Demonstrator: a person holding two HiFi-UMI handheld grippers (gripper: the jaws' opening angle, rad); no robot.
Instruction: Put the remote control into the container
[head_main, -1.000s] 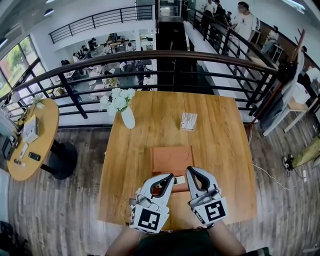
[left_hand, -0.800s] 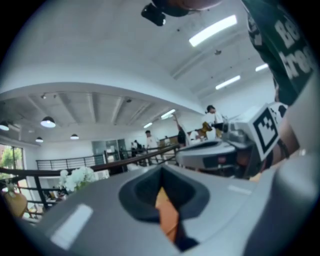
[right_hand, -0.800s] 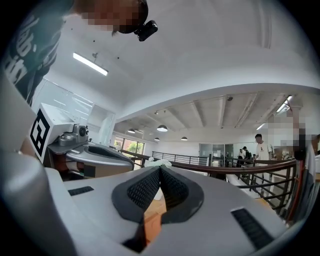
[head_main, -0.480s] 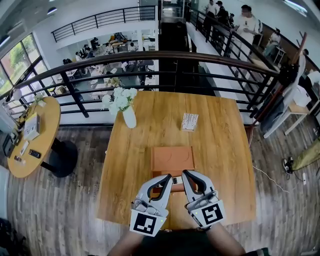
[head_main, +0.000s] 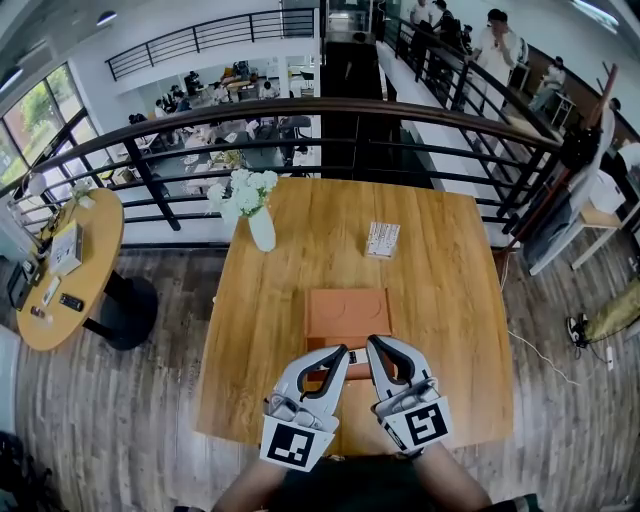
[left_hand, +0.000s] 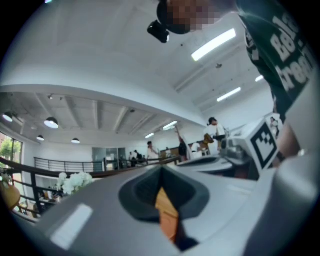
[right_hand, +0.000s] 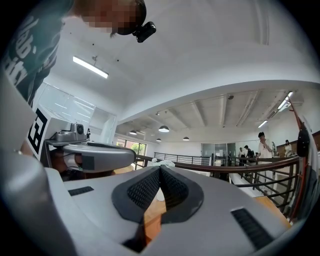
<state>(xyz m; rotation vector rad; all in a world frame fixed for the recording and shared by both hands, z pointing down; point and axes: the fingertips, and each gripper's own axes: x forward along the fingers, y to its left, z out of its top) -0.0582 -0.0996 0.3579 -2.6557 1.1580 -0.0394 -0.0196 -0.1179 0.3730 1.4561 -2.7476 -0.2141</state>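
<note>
The wooden table (head_main: 440, 290) in front of you carries the same things in the same places as a second ago. The flat brown container (head_main: 346, 315) lies at its middle. The white vase of flowers (head_main: 260, 228) and the small printed card (head_main: 381, 240) stand on the far side.

What has changed is your hands. Your right tongs (head_main: 371, 343) have come in toward your left tongs (head_main: 340, 351), so the two tips now sit just beside each other at the container's near edge. Both pairs are fully closed and hold nothing; each gripper view shows its pads meeting with only table wood showing below them.

The remote control (head_main: 351, 357) is still on the table, outside the container. It shows only as a small sliver between the two tips, less of it than before.
</note>
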